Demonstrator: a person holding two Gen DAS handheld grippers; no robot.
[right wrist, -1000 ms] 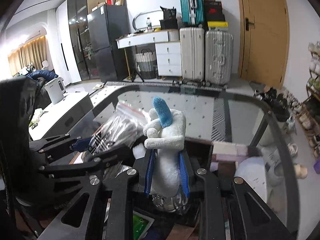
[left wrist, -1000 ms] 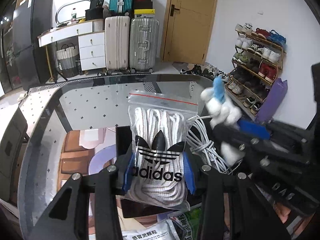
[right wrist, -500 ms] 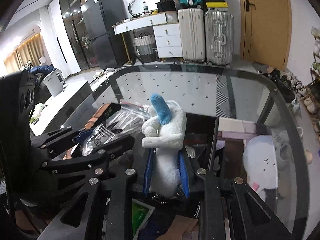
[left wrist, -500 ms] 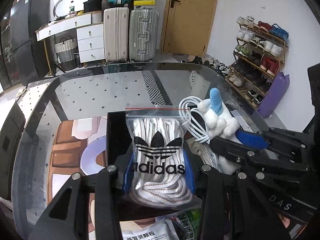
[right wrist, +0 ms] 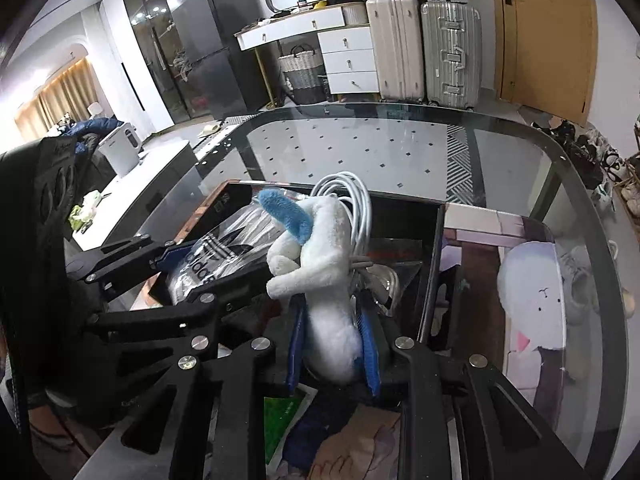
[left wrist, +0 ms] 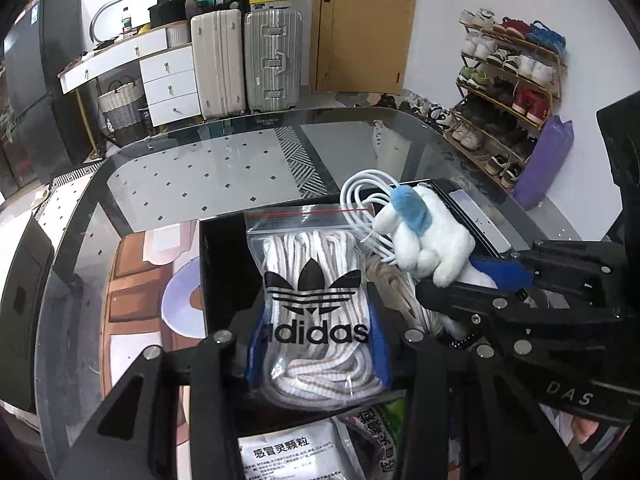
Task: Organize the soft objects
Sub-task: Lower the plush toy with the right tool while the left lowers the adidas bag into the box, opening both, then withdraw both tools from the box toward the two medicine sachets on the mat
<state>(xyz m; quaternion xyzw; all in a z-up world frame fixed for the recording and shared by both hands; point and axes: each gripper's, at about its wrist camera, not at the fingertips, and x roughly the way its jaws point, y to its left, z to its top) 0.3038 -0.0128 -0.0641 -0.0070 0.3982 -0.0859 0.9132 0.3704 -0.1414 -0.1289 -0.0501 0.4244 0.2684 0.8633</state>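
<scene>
— Gripping what, the left gripper [left wrist: 316, 344]?
— A crinkly clear zip bag of ropy white laces [left wrist: 314, 312], over the black box [left wrist: 224, 276] on the glass desk [left wrist: 192, 184].
— And the right gripper [right wrist: 332, 350]?
— Clamped on a fuzzy white plush toy [right wrist: 326, 280], beside looped white cable [right wrist: 352, 200].

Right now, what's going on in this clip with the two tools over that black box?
A person is sorting soft items into a black box on a glass table. The left tool is shut on a zip bag of white laces, held over the box. The right tool is shut on a white plush toy with a blue ear, held beside the bag above a coiled white cable in the box. Neither item is released yet.
</scene>
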